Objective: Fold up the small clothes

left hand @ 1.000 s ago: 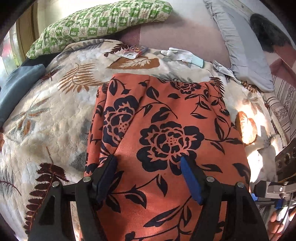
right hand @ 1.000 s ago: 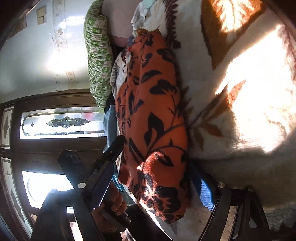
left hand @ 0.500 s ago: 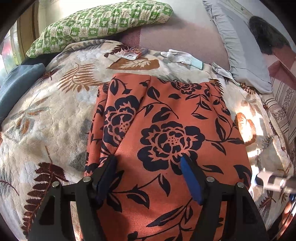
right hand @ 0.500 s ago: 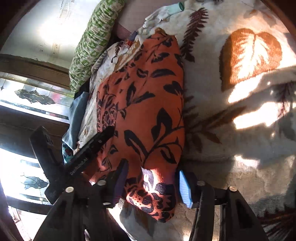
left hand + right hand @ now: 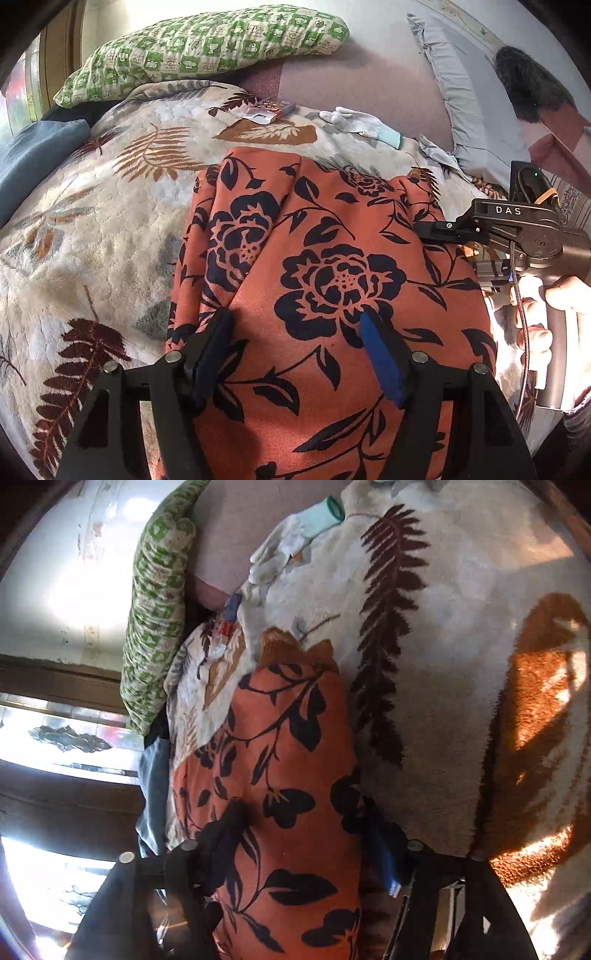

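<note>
Garment [image 5: 332,280] beneath downward-tilted left gripper [image 5: 295,354]

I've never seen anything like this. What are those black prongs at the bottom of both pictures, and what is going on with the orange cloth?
No robot here: a person holds a two-fingered clamp in each hand, each carrying a camera that looks along its fingers. One picture comes from the left gripper, whose fingers stand apart over the orange flowered cloth, gripping nothing. The other comes from the right gripper, whose jaws have just been closing around the cloth's edge; whether they pinch it yet is unclear. The cloth lies on a leaf-patterned blanket, with a green pillow and white glove beyond.
</note>
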The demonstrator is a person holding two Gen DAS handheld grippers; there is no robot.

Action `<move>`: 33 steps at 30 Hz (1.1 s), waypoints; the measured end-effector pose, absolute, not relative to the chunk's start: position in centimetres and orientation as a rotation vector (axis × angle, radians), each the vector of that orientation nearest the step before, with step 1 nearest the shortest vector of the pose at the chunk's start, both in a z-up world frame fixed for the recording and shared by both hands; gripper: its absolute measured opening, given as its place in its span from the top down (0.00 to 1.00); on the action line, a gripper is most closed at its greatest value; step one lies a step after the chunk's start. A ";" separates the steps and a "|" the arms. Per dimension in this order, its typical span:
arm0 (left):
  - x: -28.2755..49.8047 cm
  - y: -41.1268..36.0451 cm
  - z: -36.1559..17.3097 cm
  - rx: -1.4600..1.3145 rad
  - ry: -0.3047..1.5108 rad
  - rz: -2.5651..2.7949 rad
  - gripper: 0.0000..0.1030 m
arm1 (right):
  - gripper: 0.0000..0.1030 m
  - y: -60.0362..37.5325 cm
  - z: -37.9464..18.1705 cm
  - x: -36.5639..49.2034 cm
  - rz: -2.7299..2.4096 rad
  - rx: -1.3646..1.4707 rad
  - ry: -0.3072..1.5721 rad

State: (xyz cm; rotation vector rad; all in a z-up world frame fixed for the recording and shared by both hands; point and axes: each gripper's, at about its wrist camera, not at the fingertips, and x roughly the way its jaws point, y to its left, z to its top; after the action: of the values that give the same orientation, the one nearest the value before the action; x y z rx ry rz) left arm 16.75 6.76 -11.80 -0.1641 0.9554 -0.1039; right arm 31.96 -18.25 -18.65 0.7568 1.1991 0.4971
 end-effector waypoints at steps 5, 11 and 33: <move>16.7 7.0 -11.9 -0.183 0.946 -0.122 0.31 | 0.64 -15.9 -15.2 30.8 0.440 0.503 1.121; 16.3 8.7 -10.1 -0.270 0.945 -0.157 0.30 | 0.37 -16.2 -16.3 30.8 0.343 0.487 1.154; 12.2 17.6 -14.1 -0.839 1.180 -0.274 0.82 | 0.24 -12.5 -14.6 21.6 0.706 0.617 1.113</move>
State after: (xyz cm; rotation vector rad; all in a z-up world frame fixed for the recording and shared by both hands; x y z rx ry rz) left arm 12.18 17.55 -14.13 -0.8387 1.1801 -0.2743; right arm 21.56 -12.51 -14.59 0.6175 1.1126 0.7057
